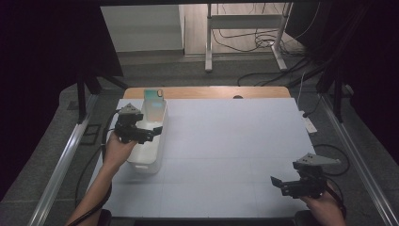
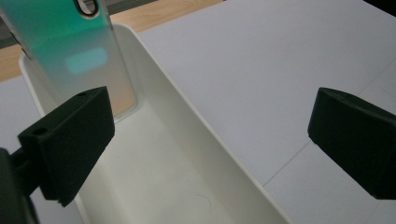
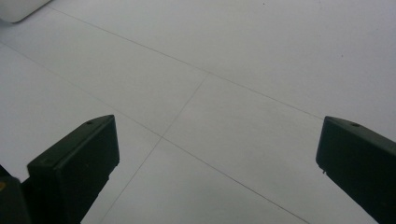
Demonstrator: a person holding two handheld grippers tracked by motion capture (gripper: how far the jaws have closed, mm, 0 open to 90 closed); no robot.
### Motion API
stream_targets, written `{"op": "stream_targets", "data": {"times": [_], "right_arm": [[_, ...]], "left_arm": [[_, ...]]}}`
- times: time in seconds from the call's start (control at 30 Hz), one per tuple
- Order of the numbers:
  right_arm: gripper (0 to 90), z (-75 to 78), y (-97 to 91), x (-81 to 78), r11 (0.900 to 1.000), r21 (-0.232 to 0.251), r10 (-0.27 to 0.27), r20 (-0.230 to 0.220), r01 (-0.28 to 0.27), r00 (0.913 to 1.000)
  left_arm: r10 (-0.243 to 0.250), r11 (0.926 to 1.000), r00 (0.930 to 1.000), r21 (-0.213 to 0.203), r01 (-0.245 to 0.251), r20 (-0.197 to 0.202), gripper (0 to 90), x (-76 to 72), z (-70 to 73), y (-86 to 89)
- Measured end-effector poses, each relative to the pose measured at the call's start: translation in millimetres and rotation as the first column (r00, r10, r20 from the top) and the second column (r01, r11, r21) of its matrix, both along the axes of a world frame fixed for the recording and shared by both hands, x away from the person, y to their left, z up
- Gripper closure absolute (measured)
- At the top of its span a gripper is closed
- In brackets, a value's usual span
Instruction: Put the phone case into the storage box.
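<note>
bin (image 1: 147, 157) wall between left tongs (image 1: 151, 132) | phone case (image 1: 153, 104) blocks far end | table (image 1: 226, 141) right open

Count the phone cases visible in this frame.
1. A translucent green-to-peach phone case stands leaning at the far end inside the white plastic bin, just beyond the open left gripper.

A long white plastic bin (image 1: 149, 143) stands on the left part of the white-topped bench (image 1: 226, 141), its length running away from the person. A flat phone case of clear plastic with a green-to-orange tint (image 2: 70, 51) leans upright inside the bin, against its far end wall, ahead of the left gripper's (image 2: 210, 140) jaws and nearer the left jaw. The bin's long side wall runs between those spread jaws. Bare bench lies between the right gripper's (image 3: 215, 158) jaws, with the bin's corner far ahead to their left.
</note>
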State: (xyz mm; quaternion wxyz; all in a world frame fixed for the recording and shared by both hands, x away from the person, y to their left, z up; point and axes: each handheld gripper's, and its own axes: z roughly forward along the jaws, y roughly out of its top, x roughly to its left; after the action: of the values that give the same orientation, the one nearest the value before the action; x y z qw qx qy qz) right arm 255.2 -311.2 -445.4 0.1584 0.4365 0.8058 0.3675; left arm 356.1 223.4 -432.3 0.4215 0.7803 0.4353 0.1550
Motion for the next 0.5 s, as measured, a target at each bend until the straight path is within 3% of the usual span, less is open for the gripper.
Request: {"op": "stream_targets", "data": {"times": [0.5], "right_arm": [[0.0, 0.0, 0.0, 0.0, 1.0000, -0.003, 0.004, 0.001, -0.004, 1.0000]], "left_arm": [[-0.009, 1.0000, 0.9999, -0.002, 0.009, 0.007, 1.4, -22.9, -3.1, 1.9]]}}
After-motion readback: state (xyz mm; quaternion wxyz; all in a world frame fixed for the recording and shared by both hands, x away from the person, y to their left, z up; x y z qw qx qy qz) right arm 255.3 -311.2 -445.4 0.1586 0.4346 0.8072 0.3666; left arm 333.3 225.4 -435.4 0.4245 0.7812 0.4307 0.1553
